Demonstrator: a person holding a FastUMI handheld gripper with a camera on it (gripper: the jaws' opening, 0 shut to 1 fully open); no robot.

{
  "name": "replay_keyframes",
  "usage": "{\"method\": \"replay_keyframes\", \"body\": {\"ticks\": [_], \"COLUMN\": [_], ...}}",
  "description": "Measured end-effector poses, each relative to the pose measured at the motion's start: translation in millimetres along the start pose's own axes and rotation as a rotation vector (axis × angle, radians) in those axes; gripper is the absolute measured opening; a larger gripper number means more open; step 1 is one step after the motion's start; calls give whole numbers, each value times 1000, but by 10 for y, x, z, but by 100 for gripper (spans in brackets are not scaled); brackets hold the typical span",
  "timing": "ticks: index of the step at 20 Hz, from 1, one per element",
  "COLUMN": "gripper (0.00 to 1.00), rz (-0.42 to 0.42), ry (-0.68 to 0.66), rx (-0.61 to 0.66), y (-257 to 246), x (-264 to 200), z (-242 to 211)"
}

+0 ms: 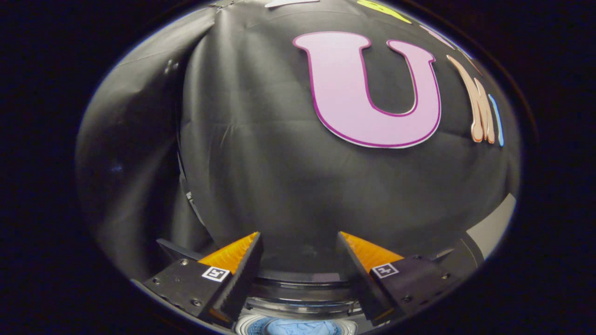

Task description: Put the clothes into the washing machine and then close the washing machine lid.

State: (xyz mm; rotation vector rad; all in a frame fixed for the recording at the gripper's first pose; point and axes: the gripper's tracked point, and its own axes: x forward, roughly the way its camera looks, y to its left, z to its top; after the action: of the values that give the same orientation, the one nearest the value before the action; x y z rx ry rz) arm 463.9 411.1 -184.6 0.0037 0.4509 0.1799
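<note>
Gripper view: the gripper (298, 242) hangs with fingers spread apart, gripping nothing. Below and between them sits the washing machine (298, 298), its round opening facing upward (rim pale, ribbed), pale blue clothes (300, 328) bunched inside.

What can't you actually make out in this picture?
- Washing machine: in the gripper view a bit of its rim shows between the open tool fingers; the rest is cut off below.
- Lid: cannot tell whether it is up or where it sits.
- Pale blue clothes: a sliver at the bottom; kind and number unclear.
- The person's hand: behind the camera.
</note>
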Motion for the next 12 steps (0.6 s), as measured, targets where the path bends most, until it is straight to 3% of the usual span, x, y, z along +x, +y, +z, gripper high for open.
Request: {"method": "replay_keyframes", "body": {"ticks": [12], "gripper": [96], "rz": [38], "ry": [28], "rx": [-2], "y": [0], "x": [9], "z": [5]}}
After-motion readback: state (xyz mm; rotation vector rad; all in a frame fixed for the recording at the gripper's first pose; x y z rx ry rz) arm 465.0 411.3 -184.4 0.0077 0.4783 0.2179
